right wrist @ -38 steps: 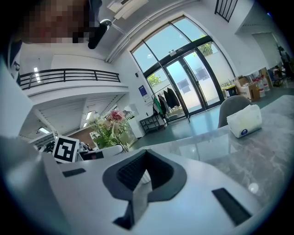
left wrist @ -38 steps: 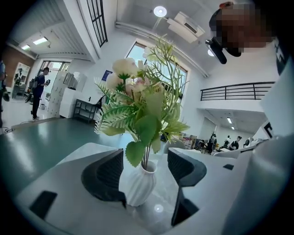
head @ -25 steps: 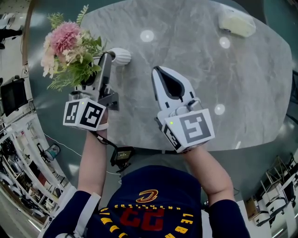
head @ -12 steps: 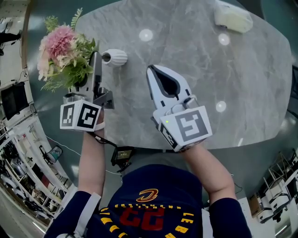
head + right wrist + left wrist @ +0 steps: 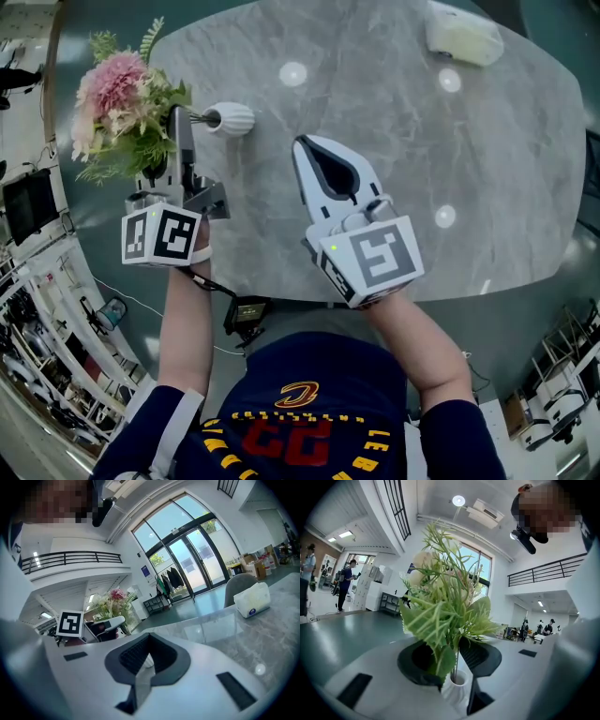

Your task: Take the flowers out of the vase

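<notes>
At the left edge of the grey marble bench (image 5: 403, 112), a small white ribbed vase (image 5: 234, 117) stands with a bunch of flowers (image 5: 117, 94) in it, pink and cream blooms over thick green leaves. The left gripper (image 5: 178, 117) is held about level at the stems (image 5: 455, 665), just above the vase's mouth. Its fingers (image 5: 480, 656) have just been closing, and the stems rise between them.

In the left gripper view the stems run close along the finger at that view's right. A strip of the white vase shows between the stems and the other finger, whose edge is partly covered by a hanging leaf. So the fingers stand partly apart, one on each side of the stems, and do not clamp them. The stems' lower ends sit in the vase's mouth, and the blooms spread above and beyond the fingertips.

The right gripper (image 5: 305, 142) hovers over the middle of the bench, to the right of the vase and apart from it, pointing toward the far side. Its fingers are together at the tips and hold nothing. A white packet (image 5: 464, 37) lies near the bench's far right edge, well apart from both grippers.
</notes>
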Demonstrator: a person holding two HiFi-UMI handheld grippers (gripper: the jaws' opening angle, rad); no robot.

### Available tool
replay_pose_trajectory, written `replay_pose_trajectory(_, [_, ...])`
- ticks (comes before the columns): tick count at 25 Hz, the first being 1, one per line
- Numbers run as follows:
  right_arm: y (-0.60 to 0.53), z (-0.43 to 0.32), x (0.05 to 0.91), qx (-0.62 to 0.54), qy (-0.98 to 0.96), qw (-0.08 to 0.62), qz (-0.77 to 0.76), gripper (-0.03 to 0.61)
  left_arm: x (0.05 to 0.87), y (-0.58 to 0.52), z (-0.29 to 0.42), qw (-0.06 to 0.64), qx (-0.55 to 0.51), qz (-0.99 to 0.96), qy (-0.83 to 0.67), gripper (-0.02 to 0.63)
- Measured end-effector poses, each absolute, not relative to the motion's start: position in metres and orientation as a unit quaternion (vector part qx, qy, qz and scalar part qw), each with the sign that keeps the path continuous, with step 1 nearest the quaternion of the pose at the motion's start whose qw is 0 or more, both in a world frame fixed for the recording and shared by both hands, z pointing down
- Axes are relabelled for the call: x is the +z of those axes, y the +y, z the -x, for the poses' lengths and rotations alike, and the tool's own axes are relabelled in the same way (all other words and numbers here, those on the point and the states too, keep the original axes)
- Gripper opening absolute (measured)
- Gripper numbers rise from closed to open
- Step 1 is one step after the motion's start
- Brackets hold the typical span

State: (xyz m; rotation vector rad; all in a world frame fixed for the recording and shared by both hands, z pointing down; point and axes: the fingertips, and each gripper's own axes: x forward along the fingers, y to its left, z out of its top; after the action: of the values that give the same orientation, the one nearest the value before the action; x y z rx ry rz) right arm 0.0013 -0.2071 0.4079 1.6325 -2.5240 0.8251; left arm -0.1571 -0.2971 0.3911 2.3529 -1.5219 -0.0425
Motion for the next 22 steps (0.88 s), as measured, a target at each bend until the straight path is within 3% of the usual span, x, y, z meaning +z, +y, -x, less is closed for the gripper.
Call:
replay_pose_trajectory(12, [-0.201,-0.001,0.409,0.264,-0.81,0.01,-0.523,0.003,0.383,-0.295,0.156,0.159,-0.034,-0.83,-0.534,0.071])
replay_pose_trajectory(22, [-0.192,-0.007,0.413,0.266,-0.809,0.009,-0.523,0.003,0.374,-0.292,0.151,0.154,-0.058,-0.829,-0.535,0.06])
